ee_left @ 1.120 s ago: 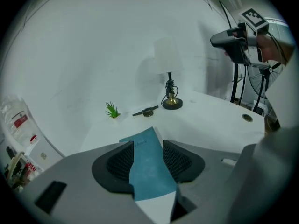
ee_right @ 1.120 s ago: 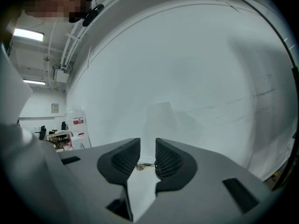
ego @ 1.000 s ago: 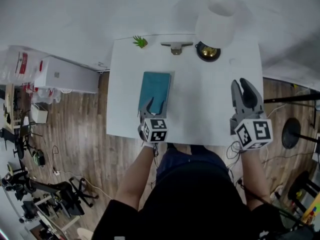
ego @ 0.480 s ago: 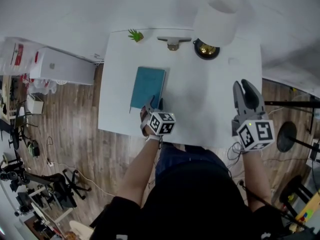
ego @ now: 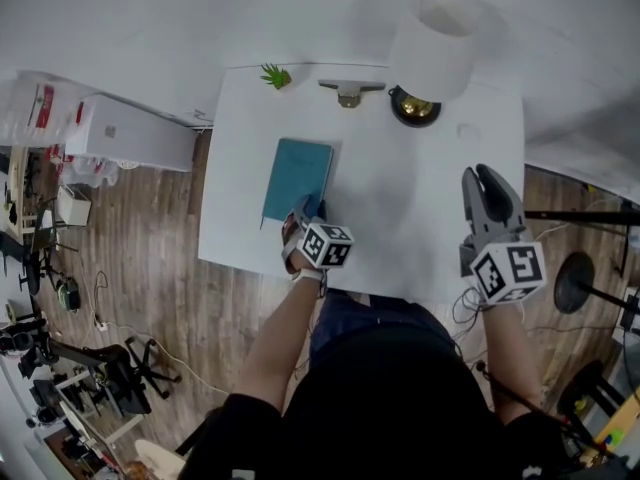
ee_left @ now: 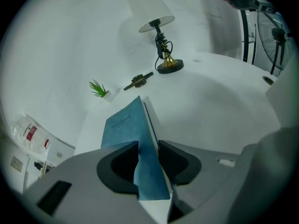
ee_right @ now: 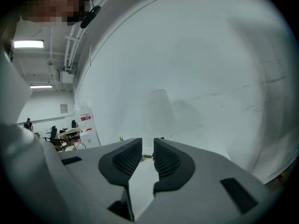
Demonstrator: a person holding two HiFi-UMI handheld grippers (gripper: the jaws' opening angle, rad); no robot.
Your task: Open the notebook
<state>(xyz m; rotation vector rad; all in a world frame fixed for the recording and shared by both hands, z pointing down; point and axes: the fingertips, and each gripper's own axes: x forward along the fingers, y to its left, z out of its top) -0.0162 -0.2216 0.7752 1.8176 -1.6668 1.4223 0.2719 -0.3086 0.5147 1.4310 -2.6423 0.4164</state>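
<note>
**One notebook, two grippers, cover between the left jaws**

Head view: one teal hardcover notebook (ego: 298, 176) lies on the white rectangular table (ego: 400, 238), left of centre. The left gripper (ego: 308, 209) sits at its near corner. The right gripper (ego: 490, 182) hovers well apart, by the right edge. At the far edge are one white-shaded brass lamp (ego: 430, 56) and one small green plant (ego: 274, 76).

Left gripper view: the two jaws are closing, with the notebook's raised cover corner between them.

Right gripper view: its two jaws are closing to a narrow gap, with nothing between them.
</note>
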